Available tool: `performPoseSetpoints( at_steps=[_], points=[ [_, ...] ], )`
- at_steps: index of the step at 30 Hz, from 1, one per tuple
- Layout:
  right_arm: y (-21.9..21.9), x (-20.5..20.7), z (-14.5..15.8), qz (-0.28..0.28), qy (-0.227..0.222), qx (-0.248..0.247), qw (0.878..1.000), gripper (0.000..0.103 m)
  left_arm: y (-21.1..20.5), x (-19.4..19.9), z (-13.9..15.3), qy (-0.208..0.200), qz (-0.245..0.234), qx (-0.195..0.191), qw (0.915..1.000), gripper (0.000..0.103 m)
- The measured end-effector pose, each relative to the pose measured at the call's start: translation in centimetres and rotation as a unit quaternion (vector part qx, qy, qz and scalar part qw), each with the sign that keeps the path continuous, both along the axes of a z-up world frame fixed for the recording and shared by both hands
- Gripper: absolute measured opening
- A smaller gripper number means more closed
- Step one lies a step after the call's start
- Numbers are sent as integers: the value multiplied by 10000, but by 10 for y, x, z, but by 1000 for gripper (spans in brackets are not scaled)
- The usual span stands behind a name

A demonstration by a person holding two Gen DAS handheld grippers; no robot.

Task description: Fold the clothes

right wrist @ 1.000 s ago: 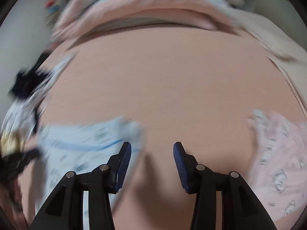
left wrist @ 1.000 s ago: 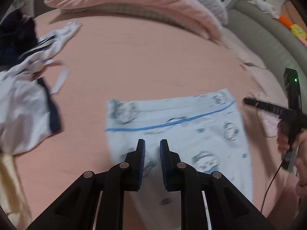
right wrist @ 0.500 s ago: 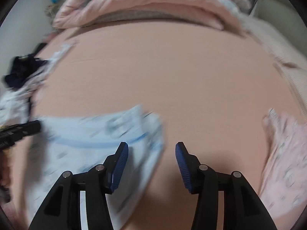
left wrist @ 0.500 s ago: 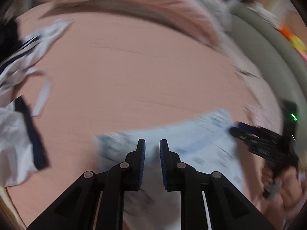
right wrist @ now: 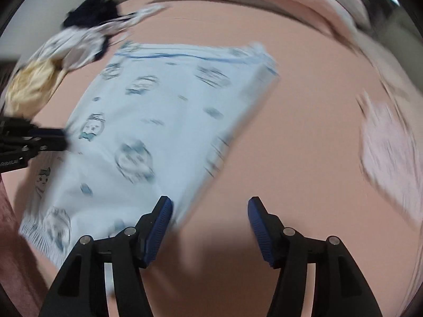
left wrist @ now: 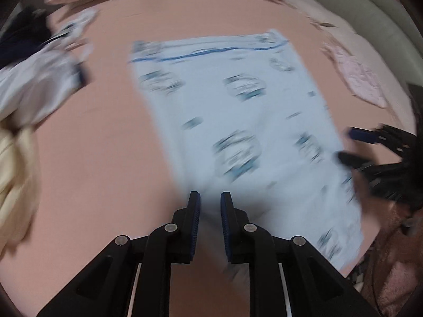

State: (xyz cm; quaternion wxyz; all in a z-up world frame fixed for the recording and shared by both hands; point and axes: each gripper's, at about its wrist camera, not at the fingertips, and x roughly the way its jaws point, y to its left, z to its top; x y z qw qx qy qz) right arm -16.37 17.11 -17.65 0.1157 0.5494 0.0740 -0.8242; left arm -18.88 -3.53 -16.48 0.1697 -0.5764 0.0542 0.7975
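Pink bed [left wrist: 100,158]: blue garment [left wrist: 238,111] now stretched out longer.

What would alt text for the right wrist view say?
The open right gripper hovers at the near edge of a light blue printed garment spread on a pink bed. The left gripper reaches in from the left; a pink garment lies right.
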Motion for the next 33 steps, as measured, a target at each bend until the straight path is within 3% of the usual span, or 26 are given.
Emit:
performPoseSetpoints(
  at_steps=[3,5,7,10,11,14,19,22,24,26,29,32,33],
  points=[
    [-6,13,12,-113,148,-326,9993,60,9,20,18,196,-223,444,9986,16],
    [-23,28,15,96,157,-597,9980,60,28,38,26,413,-557,659,9954,30],
    [-46,39,2,357,13,-335,9988,60,38,54,13,382,-709,308,9963,44],
    [-54,59,-5,623,177,-28,9979,60,38,73,-9,97,-830,-271,9961,44],
    [-49,65,-3,638,184,-29,9978,61,29,82,-4,198,-803,-199,9964,44],
    [-15,74,9,344,42,-258,9991,63,-8,93,4,16,-242,-13,9997,46],
    [-25,65,31,156,499,-448,9976,65,-33,98,18,310,622,708,9951,46],
    [-33,58,20,223,424,-440,9979,65,-6,90,1,267,663,470,9963,46],
    [-23,75,-14,337,185,-147,9992,65,10,85,-9,242,693,329,9968,46],
    [-4,85,-9,462,406,-113,9980,65,7,84,-6,252,760,410,9959,48],
    [25,90,-3,328,306,-329,9985,66,1,84,0,267,861,533,9945,48],
    [38,89,-5,-29,411,-122,9991,66,-4,83,5,282,961,655,9928,47],
    [40,87,-1,-113,434,-357,9984,66,-5,83,6,291,976,707,9923,47]
  ],
)
